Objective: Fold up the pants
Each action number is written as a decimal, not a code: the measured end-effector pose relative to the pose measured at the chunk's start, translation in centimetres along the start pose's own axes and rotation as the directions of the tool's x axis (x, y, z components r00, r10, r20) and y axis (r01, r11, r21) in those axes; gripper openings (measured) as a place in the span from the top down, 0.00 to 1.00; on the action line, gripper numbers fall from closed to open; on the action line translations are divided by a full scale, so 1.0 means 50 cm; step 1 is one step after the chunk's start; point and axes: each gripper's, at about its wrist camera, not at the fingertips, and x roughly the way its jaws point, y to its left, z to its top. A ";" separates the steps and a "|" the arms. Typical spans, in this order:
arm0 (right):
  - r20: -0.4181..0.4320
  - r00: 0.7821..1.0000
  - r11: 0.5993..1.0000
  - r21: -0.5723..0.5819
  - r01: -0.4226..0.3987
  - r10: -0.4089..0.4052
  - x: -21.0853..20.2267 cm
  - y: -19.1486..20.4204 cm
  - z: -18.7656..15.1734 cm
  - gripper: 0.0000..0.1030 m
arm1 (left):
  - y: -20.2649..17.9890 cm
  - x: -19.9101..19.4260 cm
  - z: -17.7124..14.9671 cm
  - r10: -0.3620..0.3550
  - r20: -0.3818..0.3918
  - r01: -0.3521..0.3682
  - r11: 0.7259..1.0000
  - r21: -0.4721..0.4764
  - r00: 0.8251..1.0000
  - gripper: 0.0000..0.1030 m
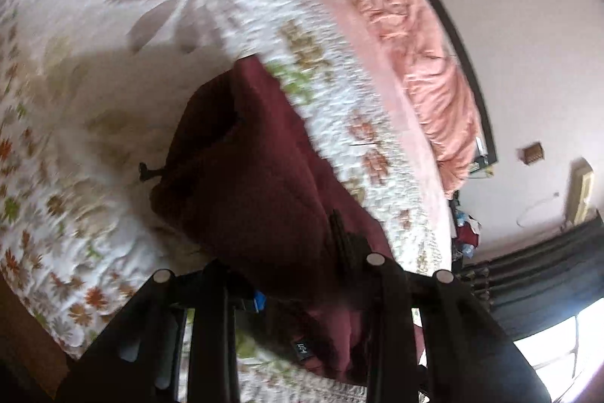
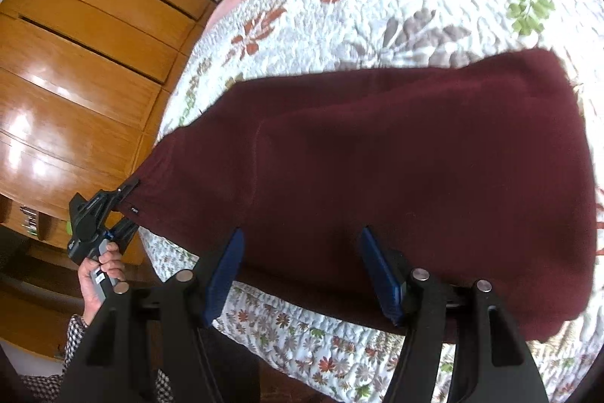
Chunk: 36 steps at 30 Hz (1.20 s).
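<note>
Dark maroon pants [image 2: 396, 169] lie folded on a floral quilted bed. My right gripper [image 2: 298, 237] is open just above the near edge of the pants, its blue pads [image 2: 226, 270] spread wide and holding nothing. My left gripper [image 2: 130, 203] shows in the right wrist view at the left end of the pants, shut on the cloth near a small black label [image 2: 134, 211]. In the left wrist view the pants [image 1: 256, 184] drape over my left gripper [image 1: 302, 274], and its fingertips are hidden under the cloth.
The floral quilt [image 2: 415, 6] covers the bed. A pink blanket [image 1: 426, 63] is bunched at the head end. A wooden wardrobe [image 2: 75, 70] stands close to the bed's left side. A dark curtain [image 1: 536, 270] and a bright window are at the right.
</note>
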 end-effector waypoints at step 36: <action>0.079 0.995 0.993 0.105 0.058 -0.067 -0.077 -0.094 0.011 0.28 | -0.399 0.207 -0.406 0.171 -0.389 0.198 0.639 0.743 0.905 0.22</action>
